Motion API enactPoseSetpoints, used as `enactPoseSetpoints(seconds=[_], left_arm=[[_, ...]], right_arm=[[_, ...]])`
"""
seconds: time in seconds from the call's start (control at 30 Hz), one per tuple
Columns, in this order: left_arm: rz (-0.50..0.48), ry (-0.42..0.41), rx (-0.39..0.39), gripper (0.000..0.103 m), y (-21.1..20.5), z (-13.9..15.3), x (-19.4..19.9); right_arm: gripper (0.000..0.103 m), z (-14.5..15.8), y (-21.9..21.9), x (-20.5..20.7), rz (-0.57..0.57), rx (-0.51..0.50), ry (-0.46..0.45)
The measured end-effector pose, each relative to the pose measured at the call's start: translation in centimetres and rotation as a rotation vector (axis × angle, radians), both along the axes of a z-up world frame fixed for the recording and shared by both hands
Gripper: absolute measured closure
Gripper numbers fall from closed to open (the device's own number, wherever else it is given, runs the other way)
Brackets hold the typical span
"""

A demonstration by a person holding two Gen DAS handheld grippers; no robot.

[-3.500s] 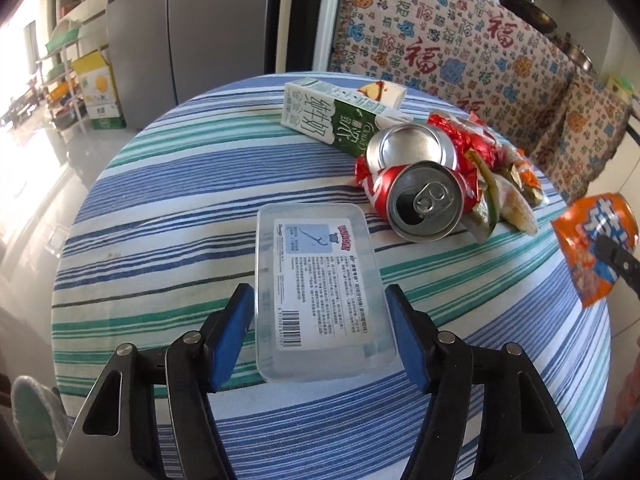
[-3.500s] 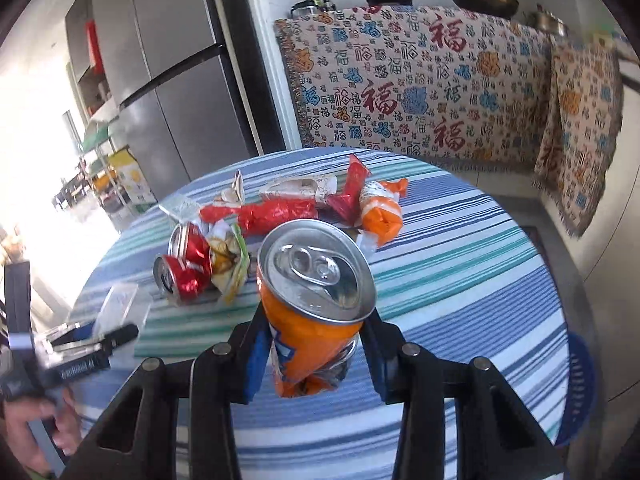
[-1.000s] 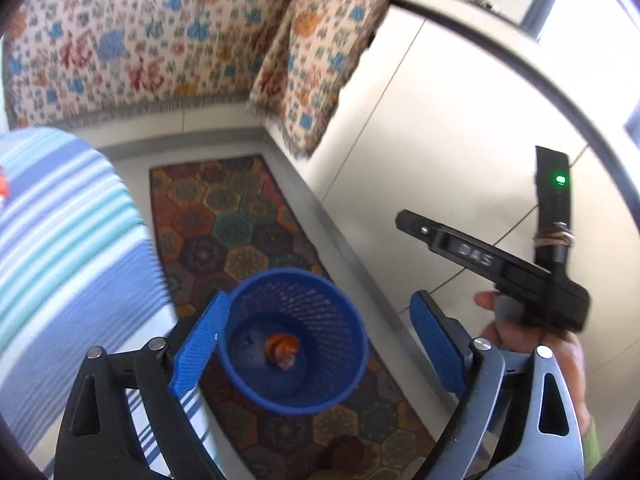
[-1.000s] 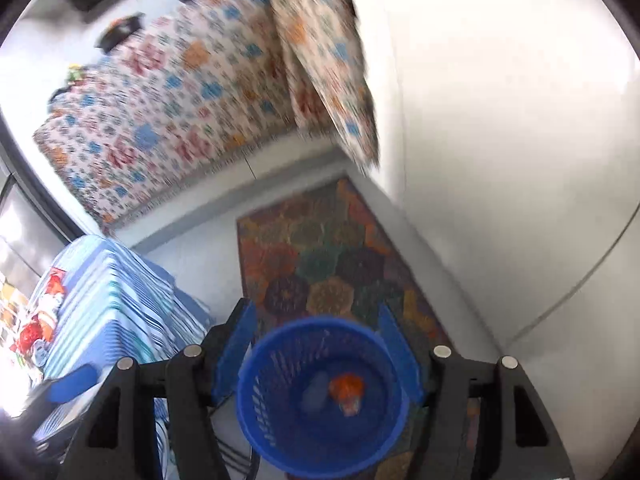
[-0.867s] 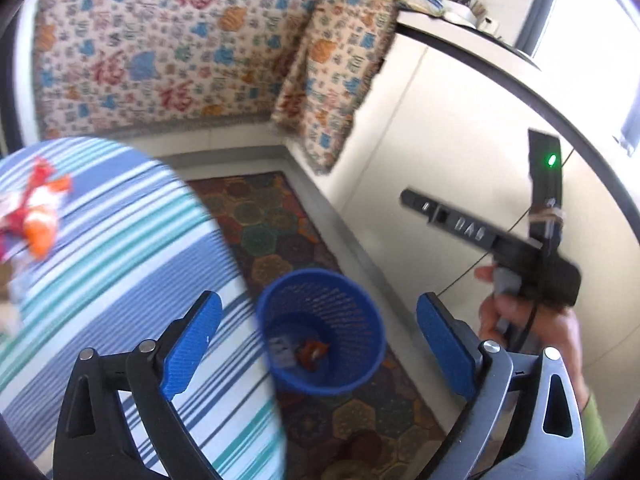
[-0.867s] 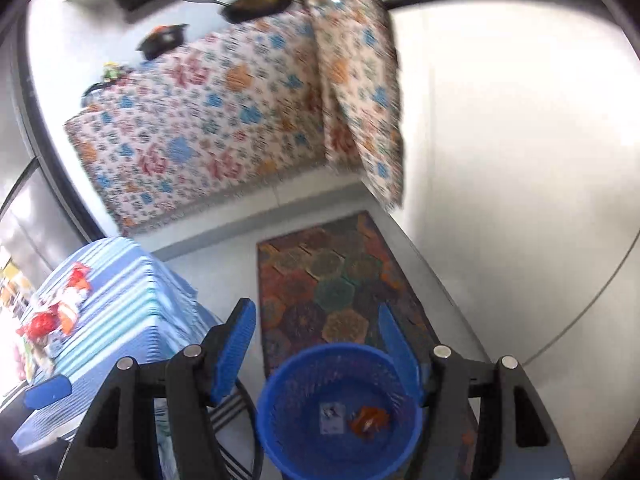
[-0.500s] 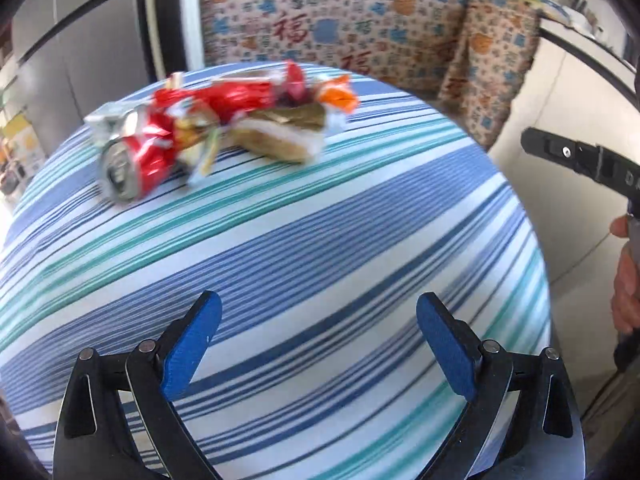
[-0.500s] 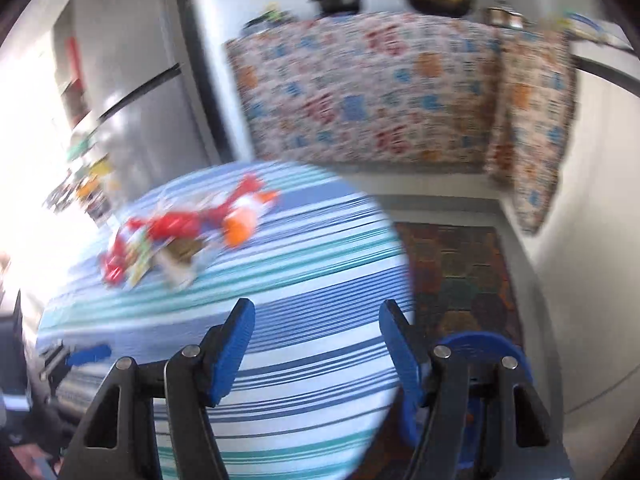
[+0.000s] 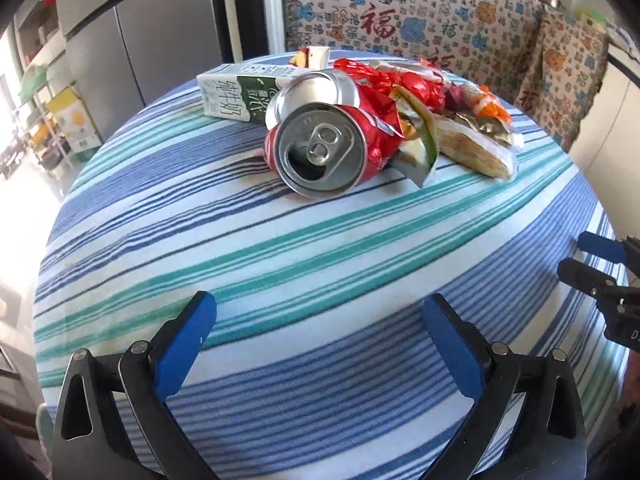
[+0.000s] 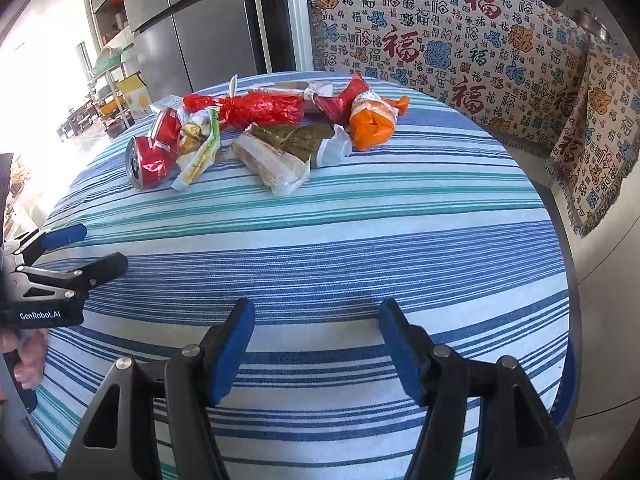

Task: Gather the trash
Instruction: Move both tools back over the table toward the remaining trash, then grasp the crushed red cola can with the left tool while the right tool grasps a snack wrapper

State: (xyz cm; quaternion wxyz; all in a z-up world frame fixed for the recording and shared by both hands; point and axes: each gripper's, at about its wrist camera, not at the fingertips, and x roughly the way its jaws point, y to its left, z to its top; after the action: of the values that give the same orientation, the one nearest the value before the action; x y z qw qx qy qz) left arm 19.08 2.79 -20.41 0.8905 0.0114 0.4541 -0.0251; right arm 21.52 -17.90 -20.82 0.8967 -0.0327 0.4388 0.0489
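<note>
- Nearest, the left gripper and right gripper hover wide open and empty over the striped tablecloth.
- Beyond lies a crushed red can among wrappers.
- Farthest, a milk carton lies flat.

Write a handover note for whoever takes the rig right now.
Left tongs: open, empty, over the near table edge, facing the red can.
Right tongs: open, empty, over the striped table.
Done: the clear box and orange can seen earlier are gone from the table, dropped in the floor bin.
Left: red can, milk carton, orange wrapper, red wrapper and the other wrappers.
</note>
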Motion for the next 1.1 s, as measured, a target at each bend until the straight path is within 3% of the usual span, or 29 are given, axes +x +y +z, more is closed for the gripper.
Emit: enactPoseSetpoints(seconds=[0.17,0.4,0.53,0.6,0.63,1.1], left_arm=[[-0.016,-0.012,-0.024,0.001,1.6,0.1,1.8],[-0.059,-0.091,-0.105,0.001,2.3,1.3,4.5],[-0.088,-0.142,-0.081,0.003,1.4,2.1,5.6],[-0.118,-0.146,-0.064,0.03,0.8,2.3,5.9],[-0.128,-0.137,-0.054,0.031,0.6,2.2,5.9],[-0.08,-0.007,-0.067,0.032,2.1,3.4,-2.3]], right_arm=[[0.034,-0.3,0.5,0.7,0.005,-0.029,-0.019],[0.031,-0.3,0.4,0.9,0.01,-0.023,-0.022],[0.03,-0.3,0.4,0.9,0.015,-0.022,-0.021],[0.03,-0.3,0.3,0.9,0.018,-0.021,-0.022],[0.03,-0.3,0.3,0.9,0.019,-0.021,-0.022],[0.03,0.0,0.2,1.3,0.047,0.018,-0.024]])
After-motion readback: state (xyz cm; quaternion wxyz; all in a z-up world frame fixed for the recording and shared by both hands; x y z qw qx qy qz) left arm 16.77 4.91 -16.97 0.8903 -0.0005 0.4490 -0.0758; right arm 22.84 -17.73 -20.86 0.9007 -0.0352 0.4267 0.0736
